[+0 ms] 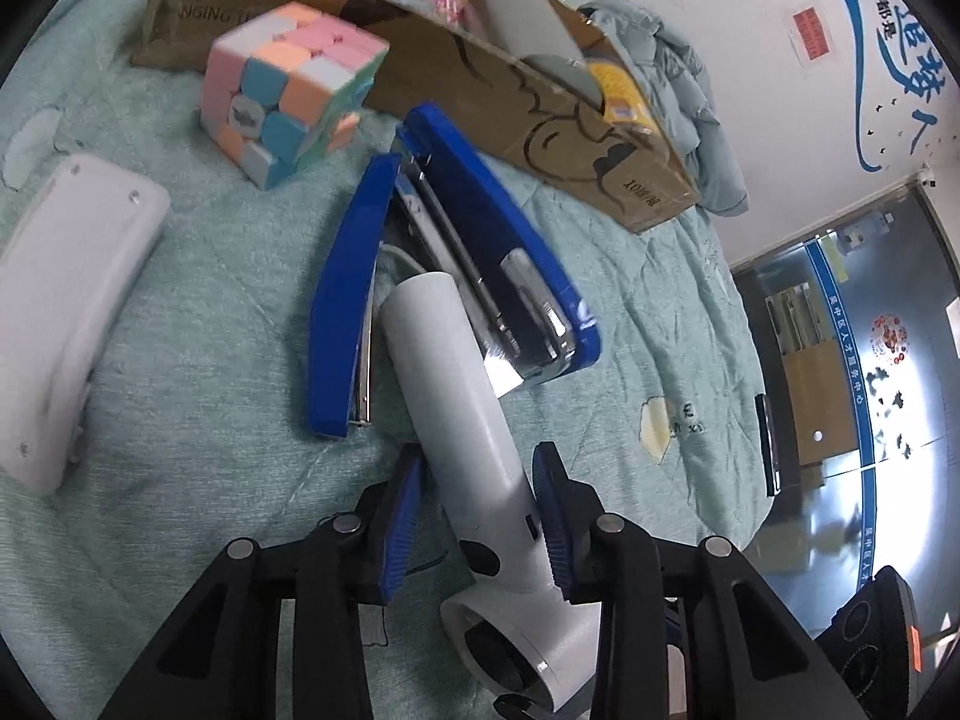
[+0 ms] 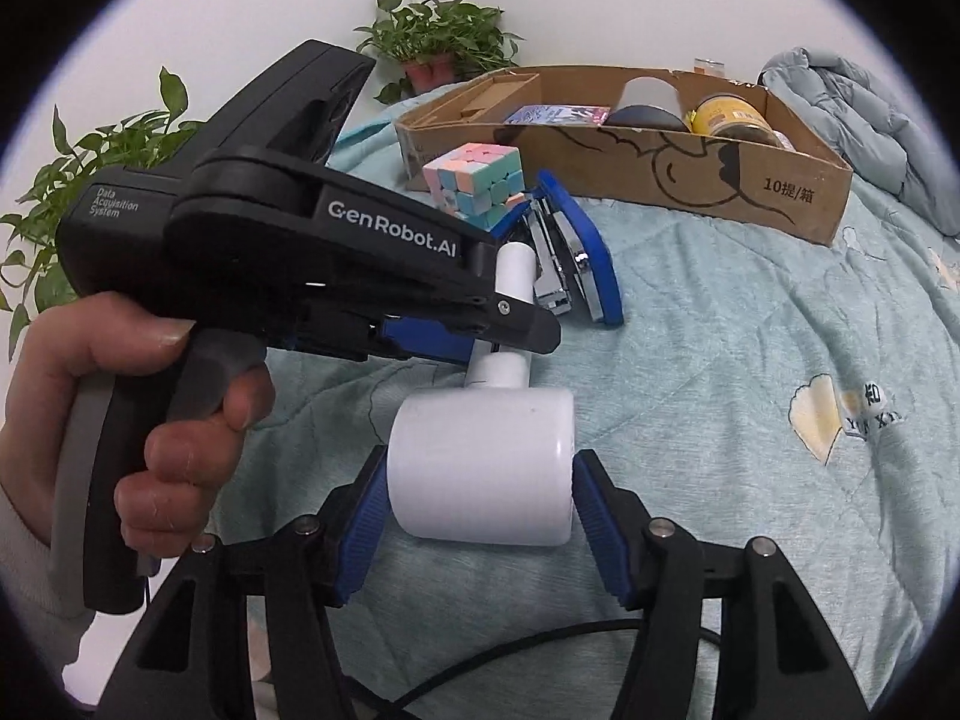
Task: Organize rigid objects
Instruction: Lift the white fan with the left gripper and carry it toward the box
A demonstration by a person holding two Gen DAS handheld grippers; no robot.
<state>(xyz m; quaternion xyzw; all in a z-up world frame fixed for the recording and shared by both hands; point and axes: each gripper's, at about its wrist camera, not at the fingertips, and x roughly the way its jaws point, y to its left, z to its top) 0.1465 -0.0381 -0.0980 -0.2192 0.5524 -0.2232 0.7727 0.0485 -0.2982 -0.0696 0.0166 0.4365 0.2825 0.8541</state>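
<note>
Now, past the box (image 2: 660,180) at twelve o'clock on the quilt (image 2: 720,390), my dryer (image 2: 480,468) lies handle-first toward it, my right gripper (image 2: 480,516) spread around the barrel, barely touching, my left gripper (image 1: 480,510) nearer, straddling the handle, not yet clamped.

White hair dryer (image 1: 456,396) lies on a pale teal quilt (image 1: 210,360) with yellow-cream shell motifs. The stapler (image 1: 468,240) is blue and chrome, the cube (image 1: 288,90) pastel pink, orange, blue, the cardboard box (image 2: 720,174) brown with black line drawing.
</note>
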